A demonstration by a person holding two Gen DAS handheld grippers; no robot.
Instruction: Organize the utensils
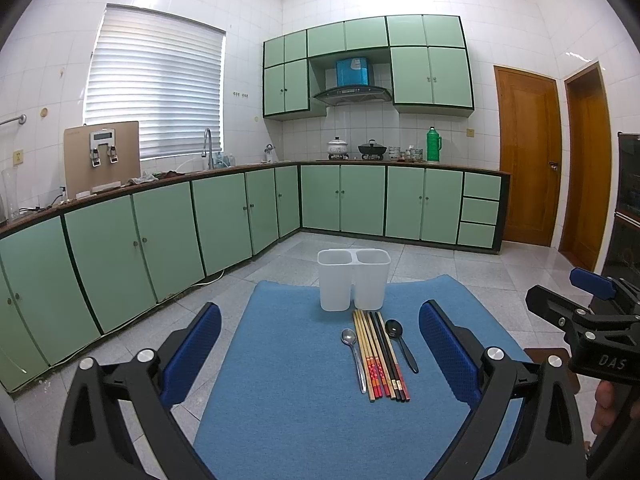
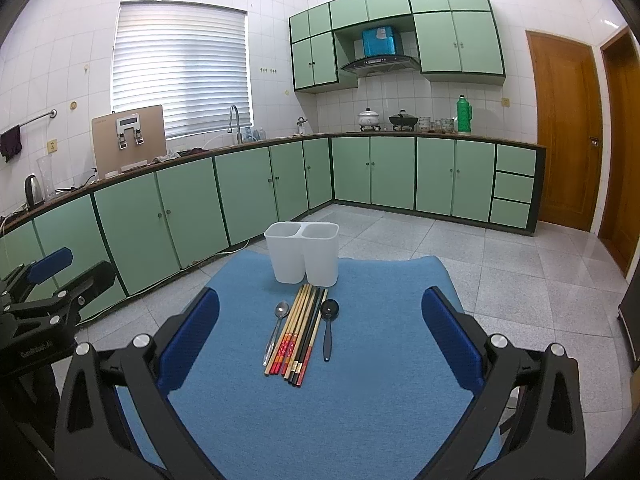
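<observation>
Blue mat [image 1: 280, 380] fills the lower centre of both views, laid as a work surface.

White holder [image 1: 353, 279] stands upright at the mat's far edge, centre frame. It has two compartments, both seemingly empty: likely one per utensil type.

Left gripper [image 1: 320, 350] and right gripper [image 2: 320, 336] hover above the mat's near end, jaws spread wide and nothing between them.

Chopsticks [image 1: 380, 354] lie bundled side by side just below the holder, tips toward it, handy for lifting.

Black spoon [image 1: 402, 344] lies right of the bundle, metal spoon [image 1: 354, 358] left. Both lie just beside it, bowls toward the holder.

No sorting has started, by my reading.
</observation>
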